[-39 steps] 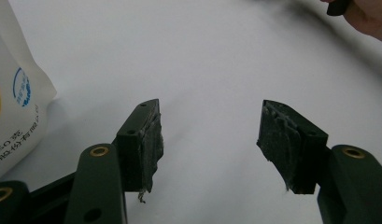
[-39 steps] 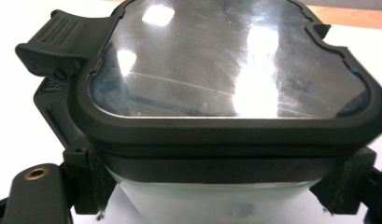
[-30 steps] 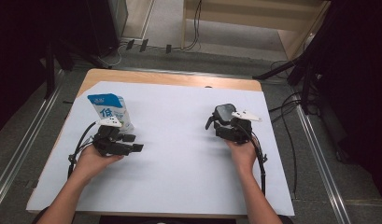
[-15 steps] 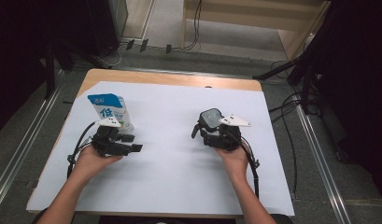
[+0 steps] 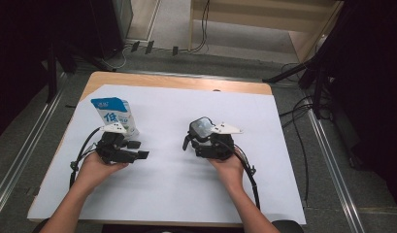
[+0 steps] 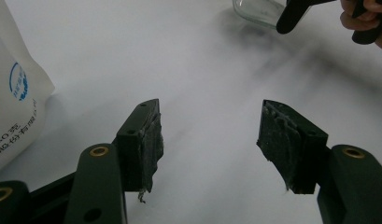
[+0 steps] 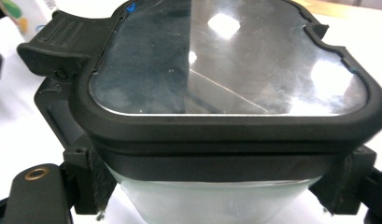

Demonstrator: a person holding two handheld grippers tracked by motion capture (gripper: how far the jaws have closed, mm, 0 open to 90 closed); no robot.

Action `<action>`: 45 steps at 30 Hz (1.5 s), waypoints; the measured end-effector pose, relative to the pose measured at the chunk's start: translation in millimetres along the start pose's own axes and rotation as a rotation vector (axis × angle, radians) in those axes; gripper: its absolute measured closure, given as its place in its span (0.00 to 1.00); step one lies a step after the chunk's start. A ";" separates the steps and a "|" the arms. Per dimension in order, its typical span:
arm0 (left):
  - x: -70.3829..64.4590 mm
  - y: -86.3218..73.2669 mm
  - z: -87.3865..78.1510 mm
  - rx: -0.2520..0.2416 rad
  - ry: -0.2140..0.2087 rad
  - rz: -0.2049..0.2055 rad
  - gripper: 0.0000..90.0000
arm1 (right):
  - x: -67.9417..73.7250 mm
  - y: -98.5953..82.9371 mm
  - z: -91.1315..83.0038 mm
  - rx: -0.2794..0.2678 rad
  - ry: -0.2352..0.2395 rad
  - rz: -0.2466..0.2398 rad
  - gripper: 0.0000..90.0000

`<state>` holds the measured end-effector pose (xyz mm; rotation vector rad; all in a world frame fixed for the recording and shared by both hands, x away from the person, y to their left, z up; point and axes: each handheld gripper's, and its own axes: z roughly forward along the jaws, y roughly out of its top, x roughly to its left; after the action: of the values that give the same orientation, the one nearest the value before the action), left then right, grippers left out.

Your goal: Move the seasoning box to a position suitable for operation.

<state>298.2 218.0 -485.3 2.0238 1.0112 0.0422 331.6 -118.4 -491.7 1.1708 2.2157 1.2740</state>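
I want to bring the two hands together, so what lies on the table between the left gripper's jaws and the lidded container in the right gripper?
Nothing: in the left gripper view, bare white table cover runs from the open left gripper to the glass container; the milk pouch stands aside.

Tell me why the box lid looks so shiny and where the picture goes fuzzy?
In the right gripper view, bright light spots glare off the clear lid of the container, clamped in the right gripper; its near edge looks soft. In the left gripper view, the left gripper is sharp, while the pouch and the far table are blurry. In the high view, the room's sides are dark.
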 end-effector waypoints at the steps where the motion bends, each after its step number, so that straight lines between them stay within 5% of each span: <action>1: -0.2 -0.4 0.1 0.000 0.002 0.000 0.45 | 2.3 -0.1 2.2 0.000 0.009 0.000 0.18; 16: -1.9 -4.8 -1.0 0.001 0.002 -0.010 0.46 | 33.1 -7.7 30.1 0.041 0.086 -0.029 0.18; 27: -1.8 -4.3 2.0 0.005 0.004 -0.001 0.46 | 35.8 -15.4 30.1 0.020 0.074 -0.050 0.17; 36: -0.2 -0.9 5.4 0.006 -0.007 0.004 0.46 | 36.3 -16.8 31.5 0.058 0.090 -0.069 0.14; 45: -0.9 3.7 7.8 0.005 -0.020 0.021 0.45 | 34.7 -12.1 19.9 0.058 0.111 -0.034 0.12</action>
<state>302.9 211.0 -487.3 2.0352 0.9786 0.0306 316.9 -83.2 -508.8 1.1035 2.3565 1.2982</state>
